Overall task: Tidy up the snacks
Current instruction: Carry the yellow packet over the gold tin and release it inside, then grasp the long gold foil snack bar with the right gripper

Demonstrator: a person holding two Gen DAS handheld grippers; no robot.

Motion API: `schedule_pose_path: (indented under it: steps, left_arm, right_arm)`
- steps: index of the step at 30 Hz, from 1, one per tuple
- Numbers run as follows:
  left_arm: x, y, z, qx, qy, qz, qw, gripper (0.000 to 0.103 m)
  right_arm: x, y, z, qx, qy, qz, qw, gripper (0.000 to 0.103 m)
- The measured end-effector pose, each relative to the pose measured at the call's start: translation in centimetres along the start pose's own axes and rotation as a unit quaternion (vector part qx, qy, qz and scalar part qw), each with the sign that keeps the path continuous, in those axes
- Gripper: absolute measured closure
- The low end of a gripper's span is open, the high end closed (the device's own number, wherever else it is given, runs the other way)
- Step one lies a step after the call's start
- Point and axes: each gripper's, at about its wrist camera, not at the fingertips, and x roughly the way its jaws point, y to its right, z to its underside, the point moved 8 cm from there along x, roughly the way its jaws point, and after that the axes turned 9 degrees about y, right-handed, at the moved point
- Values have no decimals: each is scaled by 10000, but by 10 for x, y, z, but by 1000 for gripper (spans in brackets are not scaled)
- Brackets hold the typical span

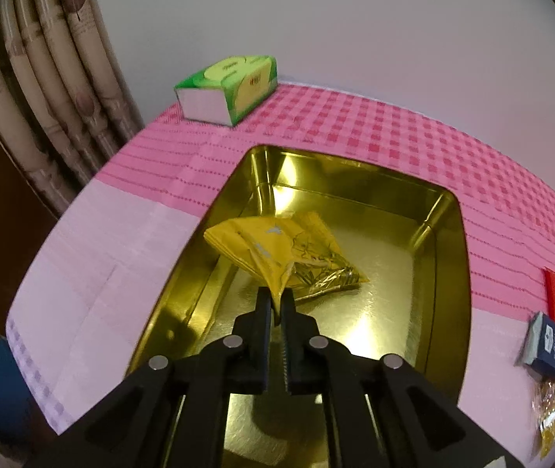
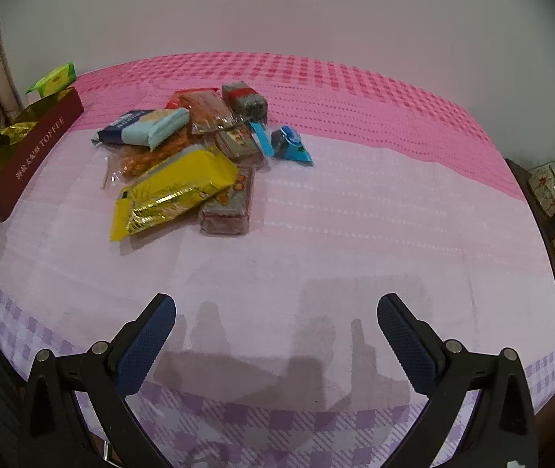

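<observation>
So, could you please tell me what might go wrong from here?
1. The left claw pinches only a corner of the yellow packet over the gold tin; it may slip or tear.
2. The snack pile is stacked loosely, so the open right claw could scatter neighbours.

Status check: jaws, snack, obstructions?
Left gripper shut on yellow foil snack packet inside gold tin. Right gripper open, empty. Nothing blocking.
</observation>
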Motion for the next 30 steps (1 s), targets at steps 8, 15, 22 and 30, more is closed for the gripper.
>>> schedule_pose_path:
  steps: [8, 15, 22, 30]
  left_arm:
    - [-7, 4, 9, -7, 190, 64, 9998, 41]
    - [-110, 3, 34, 143, 976, 914, 9909, 41]
    - [-190, 7, 124, 263, 923, 1908, 9769, 33]
    - [-204, 27, 155, 384, 805, 2274, 9697, 33]
  right_arm:
    - [4, 2, 4, 49, -48, -26, 10000, 0]
    - [2, 3, 3, 127, 139, -27, 9998, 0]
    - [-4, -31, -8, -188, 415, -523, 9976, 0]
    - [4, -39, -49, 230, 307, -956, 9947, 0]
